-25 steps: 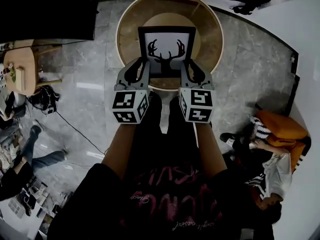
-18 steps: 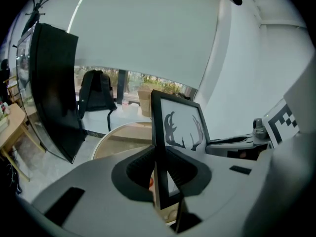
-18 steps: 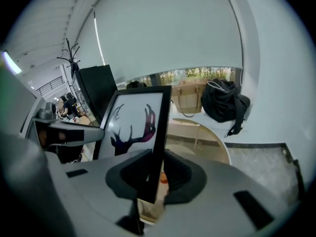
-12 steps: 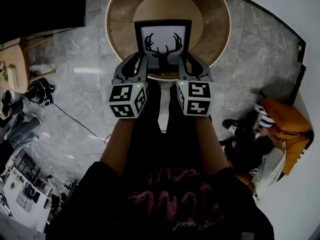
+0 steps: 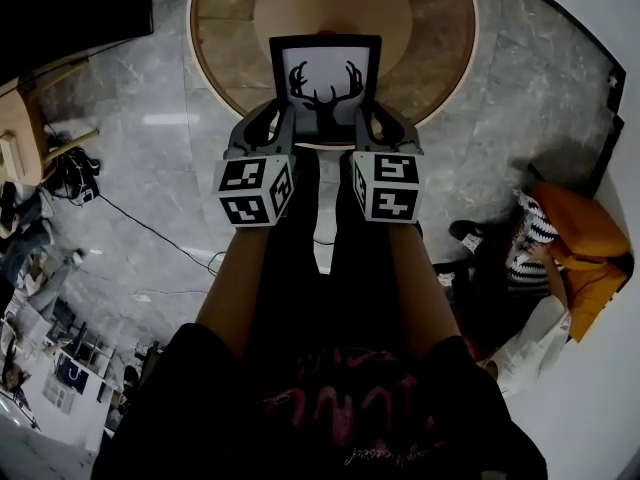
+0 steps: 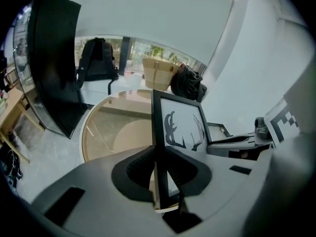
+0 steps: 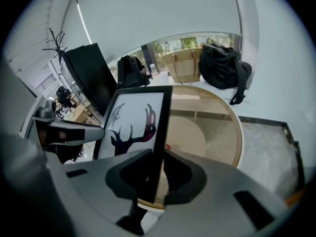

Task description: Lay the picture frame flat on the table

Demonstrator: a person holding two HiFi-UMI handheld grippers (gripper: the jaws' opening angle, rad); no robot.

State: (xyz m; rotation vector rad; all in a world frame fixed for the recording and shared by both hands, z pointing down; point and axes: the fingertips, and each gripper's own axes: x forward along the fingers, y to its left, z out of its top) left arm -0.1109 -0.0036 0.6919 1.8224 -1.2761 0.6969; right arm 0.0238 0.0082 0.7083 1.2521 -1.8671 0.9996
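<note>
A black picture frame (image 5: 325,86) with a deer-antler print is held upright over the near edge of a round glass-topped table (image 5: 440,48). My left gripper (image 5: 283,128) is shut on the frame's left edge (image 6: 159,147), low down. On the right edge (image 7: 160,137) my right gripper (image 5: 366,128) is shut, at about the same height. In both gripper views the frame's edge runs up between the jaws, with the print (image 6: 181,130) facing the other gripper. The frame's bottom edge is hidden behind the grippers.
The table has a wooden rim and a round wooden base (image 5: 330,3) seen through the glass. A tall black panel (image 6: 52,63) stands left of it. Backpacks (image 7: 222,65) and a basket sit beyond. A person in orange (image 5: 570,238) sits on the grey marble floor at right.
The table and frame have slid toward the top of the head view as I came closer. Both grippers keep their hold on the frame's sides.
</note>
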